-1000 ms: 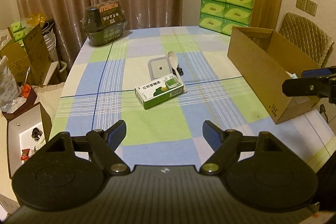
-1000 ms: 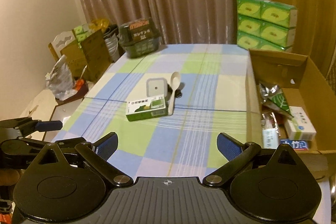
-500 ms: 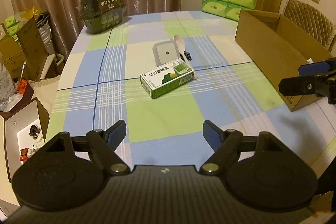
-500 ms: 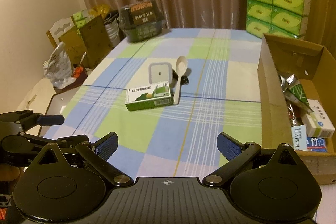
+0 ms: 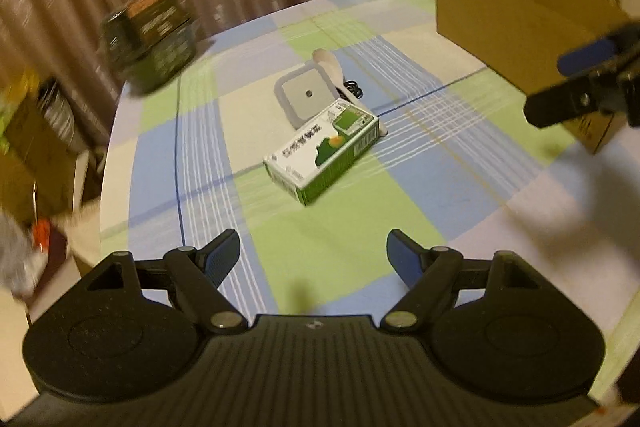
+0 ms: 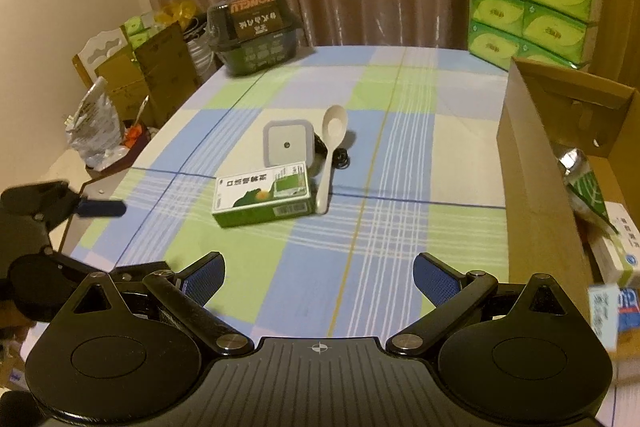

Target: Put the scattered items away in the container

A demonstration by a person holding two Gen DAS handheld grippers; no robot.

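From the left wrist view, the left gripper (image 5: 313,253) hovers over the checked tablecloth (image 5: 336,251) with its fingers spread apart and nothing between them. The green and white carton (image 5: 322,151) lies dead ahead, near but not yet between the fingers, its long axis running diagonally — near end to the left, far end up to the right. Just behind it sit the square white lid (image 5: 306,94) and the white spoon (image 5: 334,69), whose handle passes beside the carton's far end. The cardboard box (image 5: 516,27) stands well off to the right. Bare cloth surrounds the carton's near sides.

From the right wrist view, the right gripper (image 6: 319,273) is also spread wide and empty. Here the carton (image 6: 262,199) lies ahead and slightly left, long axis nearly crosswise — the spoon (image 6: 330,155) touches or almost touches its right end. The box (image 6: 540,163) stands close on the right, already holding several packets. Judging by this, either arm could reach the carton, and the left looks squarely aimed at it.
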